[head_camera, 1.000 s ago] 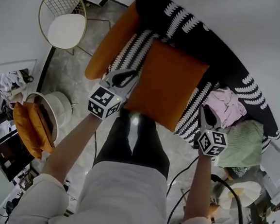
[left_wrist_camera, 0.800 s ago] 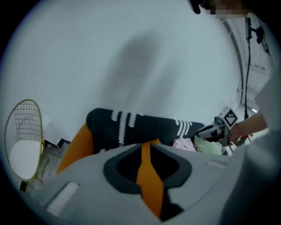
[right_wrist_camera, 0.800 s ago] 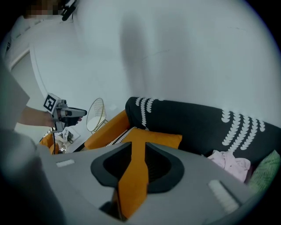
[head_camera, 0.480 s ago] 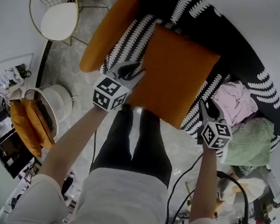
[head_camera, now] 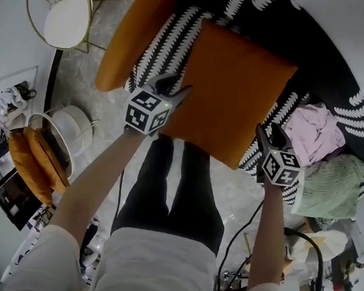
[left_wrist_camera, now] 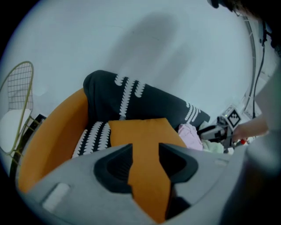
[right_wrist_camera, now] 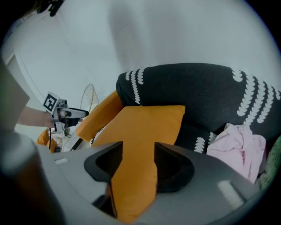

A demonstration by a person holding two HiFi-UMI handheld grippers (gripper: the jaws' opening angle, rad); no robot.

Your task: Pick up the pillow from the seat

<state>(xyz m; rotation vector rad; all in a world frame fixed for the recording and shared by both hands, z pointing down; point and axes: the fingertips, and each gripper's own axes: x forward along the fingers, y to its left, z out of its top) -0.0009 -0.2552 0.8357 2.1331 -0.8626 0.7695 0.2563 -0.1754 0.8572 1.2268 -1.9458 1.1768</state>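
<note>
The orange pillow (head_camera: 231, 89) lies tilted over the black-and-white patterned sofa seat (head_camera: 162, 45), its near edge hanging past the seat's front. My left gripper (head_camera: 176, 85) is at its near left corner and my right gripper (head_camera: 268, 133) at its near right corner. In the left gripper view the pillow (left_wrist_camera: 145, 136) fills the gap of the left gripper (left_wrist_camera: 145, 160) and touches both pads. The right gripper view shows the same: the pillow (right_wrist_camera: 140, 127) sits pinched in the right gripper (right_wrist_camera: 138, 165). Both pairs of jaws have just been opening, with the pillow between them.
The sofa has an orange armrest (head_camera: 131, 36) on the left. Pink clothes (head_camera: 316, 131) and a green cloth (head_camera: 334, 183) lie on its right end. A gold wire chair (head_camera: 63, 17), a white round stand (head_camera: 69, 132), cables (head_camera: 245, 223) and the person's legs (head_camera: 172, 185) occupy the floor.
Both grippers have sunk toward the sofa seat with the pillow between them. The pillow now lies lower and closer to the backrest, and both jaw pairs stand wider.
</note>
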